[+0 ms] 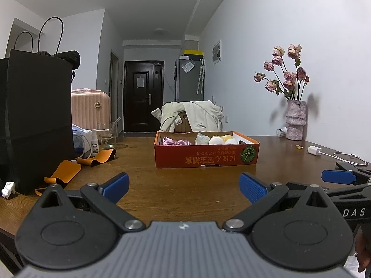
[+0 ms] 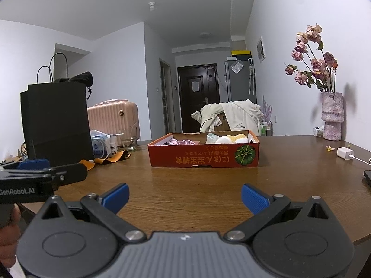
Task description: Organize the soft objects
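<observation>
A shallow red cardboard box [image 1: 206, 156] with a pumpkin print sits mid-table; it also shows in the right wrist view [image 2: 204, 156]. Inside lie a shiny pink cloth [image 1: 176, 141], a pale green soft item [image 1: 202, 138], white round soft items [image 1: 219, 140] and a yellow one [image 1: 226, 136]. My left gripper [image 1: 184, 186] is open and empty, low over the table, well short of the box. My right gripper [image 2: 185, 197] is open and empty, also short of the box. Each gripper shows at the edge of the other's view.
A tall black paper bag [image 1: 37, 118] stands at the left. Orange leather pieces [image 1: 97, 158], a spray bottle [image 1: 94, 142] and a glass [image 1: 109, 136] lie beside it. A vase of dried roses [image 1: 295, 120] and a white charger with cable [image 1: 315, 150] are at the right.
</observation>
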A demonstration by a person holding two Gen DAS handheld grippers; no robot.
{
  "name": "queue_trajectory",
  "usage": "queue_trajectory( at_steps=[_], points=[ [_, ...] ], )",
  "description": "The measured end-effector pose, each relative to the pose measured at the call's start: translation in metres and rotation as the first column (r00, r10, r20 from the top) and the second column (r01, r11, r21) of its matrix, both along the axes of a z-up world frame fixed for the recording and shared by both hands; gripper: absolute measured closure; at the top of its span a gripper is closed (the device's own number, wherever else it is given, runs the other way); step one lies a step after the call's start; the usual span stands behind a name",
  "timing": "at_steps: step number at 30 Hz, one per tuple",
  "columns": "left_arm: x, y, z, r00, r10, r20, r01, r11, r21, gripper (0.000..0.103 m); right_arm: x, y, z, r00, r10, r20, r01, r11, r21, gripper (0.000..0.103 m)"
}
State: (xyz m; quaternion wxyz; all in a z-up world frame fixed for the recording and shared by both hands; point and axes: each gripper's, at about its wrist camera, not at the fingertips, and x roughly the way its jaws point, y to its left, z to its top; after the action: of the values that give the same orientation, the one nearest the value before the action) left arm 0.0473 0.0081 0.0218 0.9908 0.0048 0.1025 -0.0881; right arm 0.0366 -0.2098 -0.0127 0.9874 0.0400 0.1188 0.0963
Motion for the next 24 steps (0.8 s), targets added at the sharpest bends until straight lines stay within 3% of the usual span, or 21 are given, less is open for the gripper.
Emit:
queue_trajectory(
  at_steps=[24],
  points=[
    [0.0000, 0.0038, 0.0007, 1.000, -0.012, -0.008, 0.012, 1.000, -0.004, 0.000, -0.0015, 0.0005, 0.0024, 1.000, 0.004, 0.011, -0.004, 1.000, -0.004, 0.000]
  ],
)
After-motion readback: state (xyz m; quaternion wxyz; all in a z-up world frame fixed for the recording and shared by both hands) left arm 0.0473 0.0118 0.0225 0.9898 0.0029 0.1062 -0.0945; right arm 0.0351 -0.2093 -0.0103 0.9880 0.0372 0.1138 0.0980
